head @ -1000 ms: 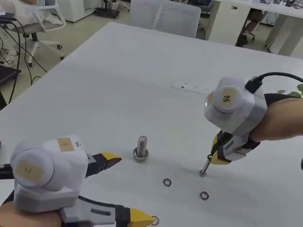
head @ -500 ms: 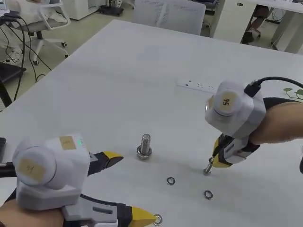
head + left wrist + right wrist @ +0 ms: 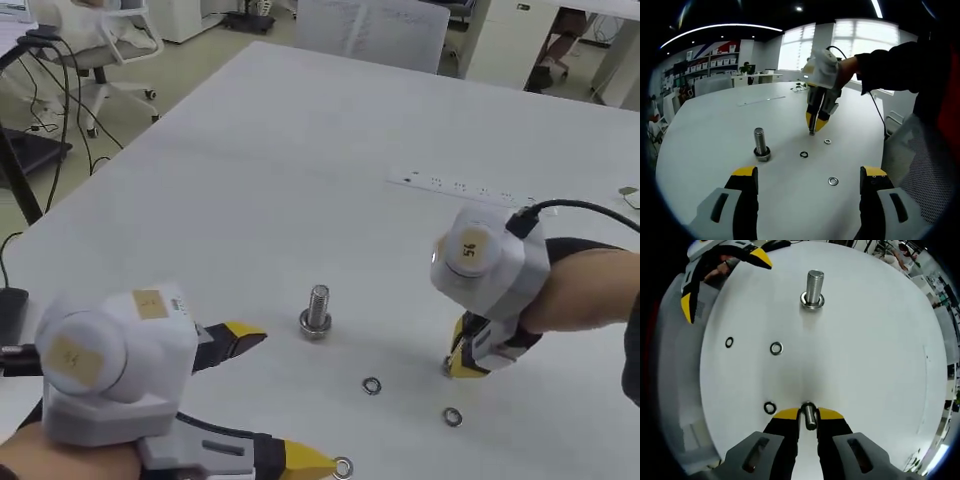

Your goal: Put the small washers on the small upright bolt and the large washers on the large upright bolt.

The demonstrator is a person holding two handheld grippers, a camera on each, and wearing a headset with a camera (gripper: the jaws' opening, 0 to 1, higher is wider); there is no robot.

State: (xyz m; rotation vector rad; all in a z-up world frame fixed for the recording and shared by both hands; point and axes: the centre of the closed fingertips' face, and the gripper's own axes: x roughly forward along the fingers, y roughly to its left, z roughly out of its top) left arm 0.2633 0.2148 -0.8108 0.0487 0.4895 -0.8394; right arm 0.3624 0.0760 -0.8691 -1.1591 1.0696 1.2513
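The large bolt (image 3: pixel 317 310) stands upright mid-table with a metal ring around its foot. My right gripper (image 3: pixel 465 362) is shut on the small bolt (image 3: pixel 810 416), whose lower end is on or just above the table; the same bolt (image 3: pixel 812 131) sticks out below the yellow tips. Three loose washers lie flat: one (image 3: pixel 372 385) between the bolts, one (image 3: pixel 452 416) in front of the right gripper, one (image 3: pixel 343 467) by my left gripper's near tip. My left gripper (image 3: pixel 278 400) stands wide open with nothing between its fingers, its view facing the large bolt (image 3: pixel 759 145).
A white power strip (image 3: pixel 455 186) lies farther back on the white table (image 3: pixel 250 180). Office chairs and desks stand beyond the table's far edge. A dark cable (image 3: pixel 575 208) runs from the right gripper.
The right gripper has come down closer to the table with the small bolt, so less of the bolt shows beneath it. The left gripper has stayed open and in place; the head camera shifted.
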